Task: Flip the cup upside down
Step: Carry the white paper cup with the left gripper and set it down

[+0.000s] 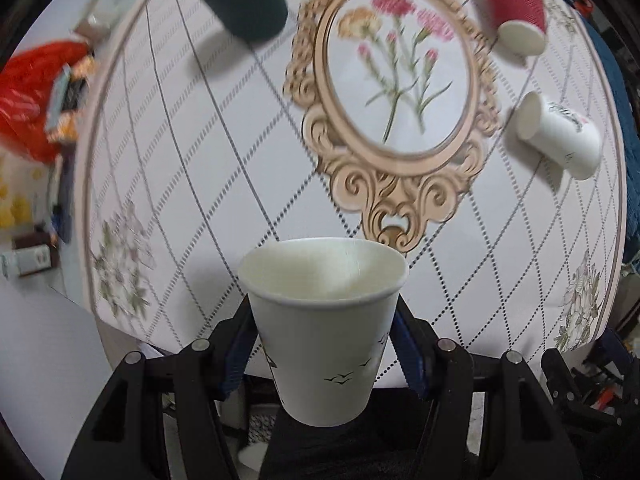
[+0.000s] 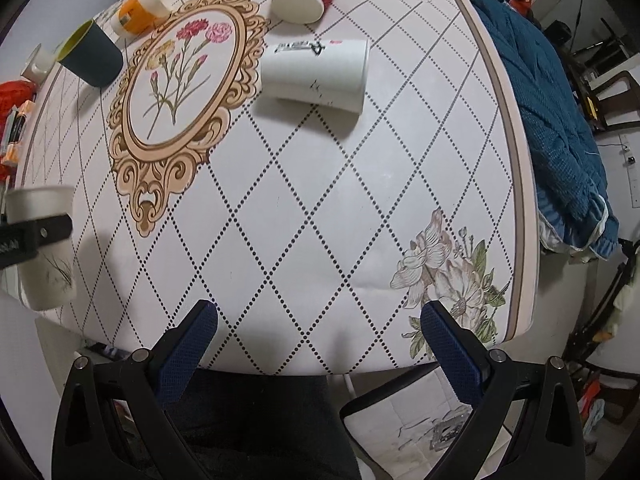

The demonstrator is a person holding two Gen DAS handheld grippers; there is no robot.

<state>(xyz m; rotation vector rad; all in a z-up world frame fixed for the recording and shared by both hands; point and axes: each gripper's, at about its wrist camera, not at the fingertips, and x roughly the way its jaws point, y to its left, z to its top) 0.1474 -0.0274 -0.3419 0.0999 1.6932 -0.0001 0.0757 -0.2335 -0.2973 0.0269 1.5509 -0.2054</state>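
The left tongs (image 1: 324, 344) are clamped on the white paper cup (image 1: 324, 320), held mouth-up off the near edge of the bench (image 2: 320, 200). Thin and light, it would likely crush easily, so a gentle mid-wall hold suits. The right tongs (image 2: 318, 330) stand apart, empty.

I'm in a lived-in home: my counter (image 2: 360, 184) wears a flowered, diamond-patterned cloth, a blue knitted garment (image 2: 560, 120) is heaped at its edge, paper cups (image 2: 316, 74) and an orange bottle (image 2: 138, 12) lie about, and chairs (image 2: 616, 96) stand on a tiled floor (image 2: 416, 412).
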